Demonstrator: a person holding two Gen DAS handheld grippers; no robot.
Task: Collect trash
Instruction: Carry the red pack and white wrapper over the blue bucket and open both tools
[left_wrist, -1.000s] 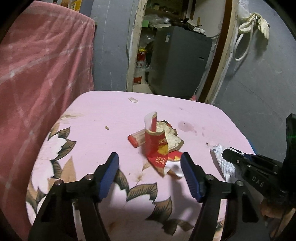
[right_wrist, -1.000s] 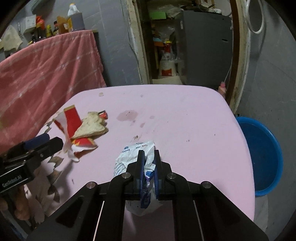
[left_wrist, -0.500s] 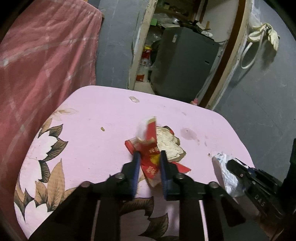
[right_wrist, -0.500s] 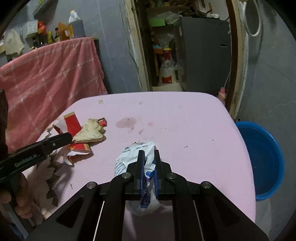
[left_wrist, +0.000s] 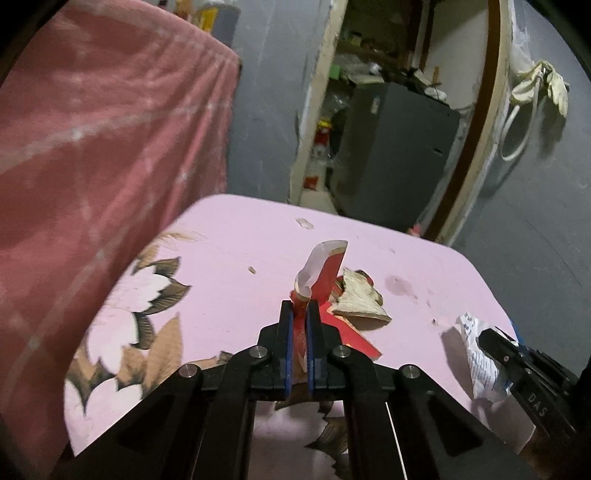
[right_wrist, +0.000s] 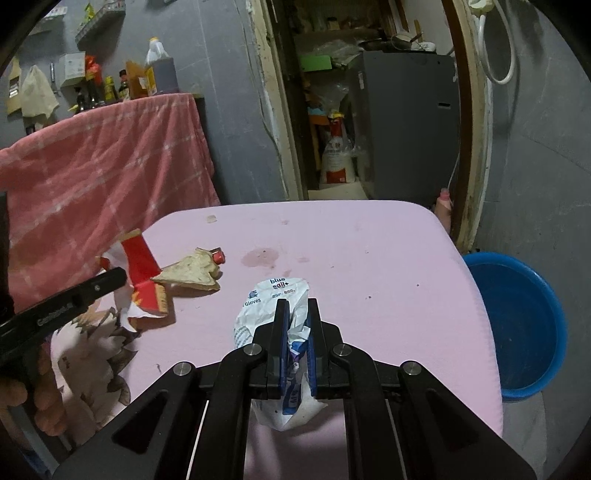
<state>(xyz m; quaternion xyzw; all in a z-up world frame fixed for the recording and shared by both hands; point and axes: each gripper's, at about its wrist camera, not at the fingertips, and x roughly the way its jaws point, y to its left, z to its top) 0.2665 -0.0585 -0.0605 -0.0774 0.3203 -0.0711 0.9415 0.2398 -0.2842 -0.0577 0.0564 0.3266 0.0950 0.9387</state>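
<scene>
My left gripper (left_wrist: 299, 306) is shut on a red and white snack wrapper (left_wrist: 324, 269) and holds it just above the pink table (left_wrist: 229, 288). The wrapper also shows in the right wrist view (right_wrist: 142, 266), with the left gripper (right_wrist: 110, 282) on it. A crumpled beige paper (left_wrist: 360, 301) lies against the wrapper, with a red tube end (right_wrist: 218, 255) behind it. My right gripper (right_wrist: 297, 314) is shut on a crumpled white glove bag (right_wrist: 275, 295), which also shows in the left wrist view (left_wrist: 476, 354).
A blue basin (right_wrist: 517, 321) stands on the floor right of the table. A pink checked cloth (right_wrist: 103, 162) hangs at the left. A small scrap (left_wrist: 303, 223) lies near the table's far edge. An open doorway with a grey cabinet (right_wrist: 402, 122) is behind.
My left gripper has closed on the red wrapper and lifted it slightly. My right gripper stays shut on the glove bag and has risen a little.
</scene>
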